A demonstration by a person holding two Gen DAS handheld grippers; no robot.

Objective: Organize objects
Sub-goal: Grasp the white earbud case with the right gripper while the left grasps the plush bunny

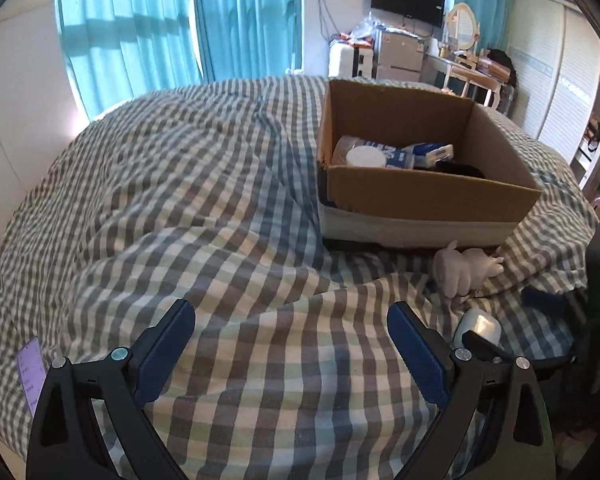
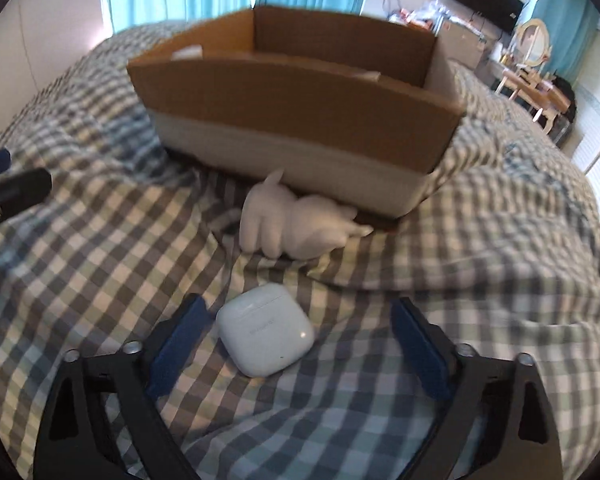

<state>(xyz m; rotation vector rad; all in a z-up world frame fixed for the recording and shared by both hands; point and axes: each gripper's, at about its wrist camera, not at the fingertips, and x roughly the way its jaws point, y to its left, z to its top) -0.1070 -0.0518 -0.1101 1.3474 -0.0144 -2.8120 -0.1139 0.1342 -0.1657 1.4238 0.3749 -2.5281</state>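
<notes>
Left wrist: left gripper (image 1: 291, 322) jaws wide apart, nothing between them, just checked bedspread (image 1: 180, 208). Cardboard box (image 1: 428, 196) at 1 o'clock, holding a white-lidded container (image 1: 364, 157) and a tissue pack (image 1: 432, 153). White figurine (image 1: 466, 268) lies at the box's near wall, 2 o'clock. Earbud case (image 1: 478, 326) partly hidden behind the right-hand finger at 3 o'clock.

Right wrist: right gripper (image 2: 298, 314) jaws apart, not clamped. Earbud case (image 2: 265, 330) lies flat on the bedspread (image 2: 100, 248) between the fingers, nearer the left-hand pad (image 2: 178, 344); contact unclear. Figurine (image 2: 296, 224) at 12 o'clock, against the box (image 2: 300, 120). Frame blurred.
</notes>
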